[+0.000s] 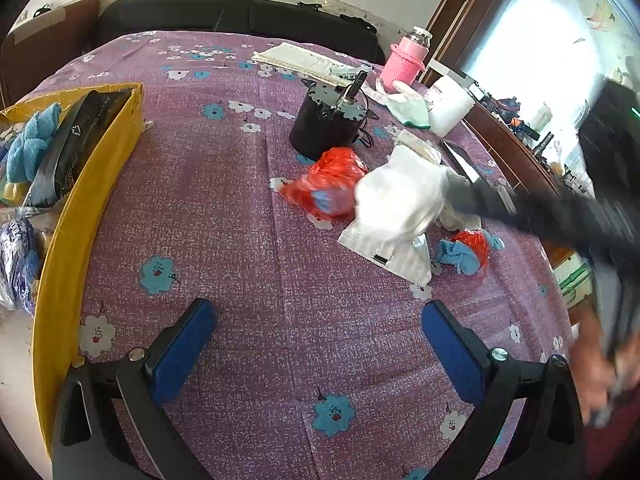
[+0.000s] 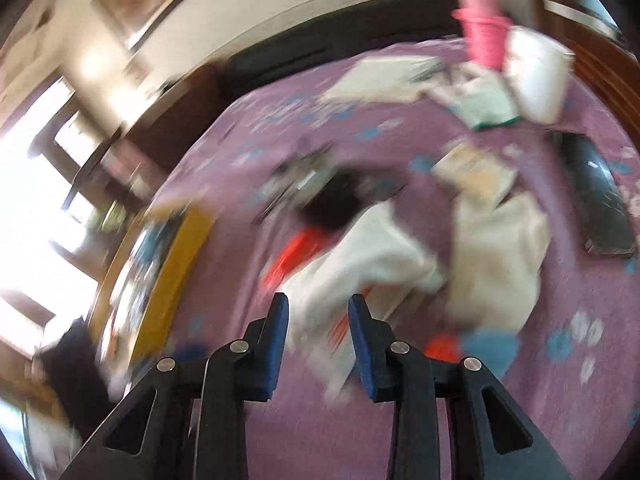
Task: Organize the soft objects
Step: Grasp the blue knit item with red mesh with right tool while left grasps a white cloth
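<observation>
A white cloth bundle [image 1: 400, 196] lies on the purple flowered bedspread [image 1: 224, 208], with a red plastic bag [image 1: 324, 184] to its left and a small red bag with blue cloth [image 1: 468, 252] to its right. My left gripper [image 1: 318, 344] is open and empty, low over the bedspread. My right gripper [image 2: 318, 320] reaches in from the right as a dark blur [image 1: 500, 204] at the white cloth. In the blurred right wrist view its jaws stand part open around the white cloth [image 2: 360, 264]; whether they grip it is unclear.
A yellow box [image 1: 80, 208] at the left holds a blue towel [image 1: 32, 140], a black packet [image 1: 76, 140] and other bags. A black cylinder [image 1: 328, 120], pink bottle [image 1: 404, 64], white tub [image 1: 450, 106], notebook [image 1: 304, 60] and dark tablet [image 2: 600, 196] stand farther back.
</observation>
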`<state>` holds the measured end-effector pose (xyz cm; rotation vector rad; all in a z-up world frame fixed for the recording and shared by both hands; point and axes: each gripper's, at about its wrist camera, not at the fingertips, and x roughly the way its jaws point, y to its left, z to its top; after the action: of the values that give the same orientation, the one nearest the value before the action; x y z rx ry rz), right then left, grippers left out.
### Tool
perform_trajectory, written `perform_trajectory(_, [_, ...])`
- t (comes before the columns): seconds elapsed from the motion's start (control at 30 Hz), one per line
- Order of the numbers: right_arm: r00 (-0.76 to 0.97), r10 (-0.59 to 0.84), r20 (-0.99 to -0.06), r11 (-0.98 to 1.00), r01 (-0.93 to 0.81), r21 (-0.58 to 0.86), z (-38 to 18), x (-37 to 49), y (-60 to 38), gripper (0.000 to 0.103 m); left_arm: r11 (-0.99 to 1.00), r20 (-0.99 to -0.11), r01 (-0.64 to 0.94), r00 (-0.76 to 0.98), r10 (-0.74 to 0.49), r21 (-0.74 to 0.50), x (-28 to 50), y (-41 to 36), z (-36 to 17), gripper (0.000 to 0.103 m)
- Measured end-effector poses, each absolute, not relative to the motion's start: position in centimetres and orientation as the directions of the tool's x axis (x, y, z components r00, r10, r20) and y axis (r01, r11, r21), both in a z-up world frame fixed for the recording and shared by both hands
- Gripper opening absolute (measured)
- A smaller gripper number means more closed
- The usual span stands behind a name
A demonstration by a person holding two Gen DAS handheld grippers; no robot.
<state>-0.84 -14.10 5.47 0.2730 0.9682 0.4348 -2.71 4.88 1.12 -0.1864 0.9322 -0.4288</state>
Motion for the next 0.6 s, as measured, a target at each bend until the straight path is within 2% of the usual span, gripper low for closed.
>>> perform_trajectory(0.13, [0.425,0.537,-0.729,0.843,-0.295,0.449,5.0,-4.4,-14.0,0.035,0.899,-0.734,0.276,0.519,-0.438,-0.341,-2.7,4.9,1.1,0.103])
perform_trajectory(0.17, [0.451,0.517,-0.728,0.856,-0.281,0.434,5.1,-4.9,-14.6,0.043,0.899,-0.734,0.276,0.519,-0.438,-0.341,-2.7,5.0,1.1,0.103])
perform_trajectory(0.2, [0.491,0.479,-0.728,0.878,-0.258,0.404,5.3,-5.3,-15.4,0.056,0.898,-0.733,0.276,0.519,-0.439,-0.342,-2.7,5.0,1.1,0.103])
perform_trajectory(0.27, [0.560,0.402,-0.725,0.914,-0.201,0.352,5.4,-5.6,-17.1,0.065,0.898,-0.733,0.276,0.519,-0.439,-0.342,-2.7,5.0,1.1,0.103])
perform_trajectory(0.6, [0.616,0.138,-0.776,0.989,-0.049,0.137,2.3,-3.0,-17.4,0.066,0.891,-0.724,0.275,0.520,-0.454,-0.361,-2.8,5.1,1.1,0.103])
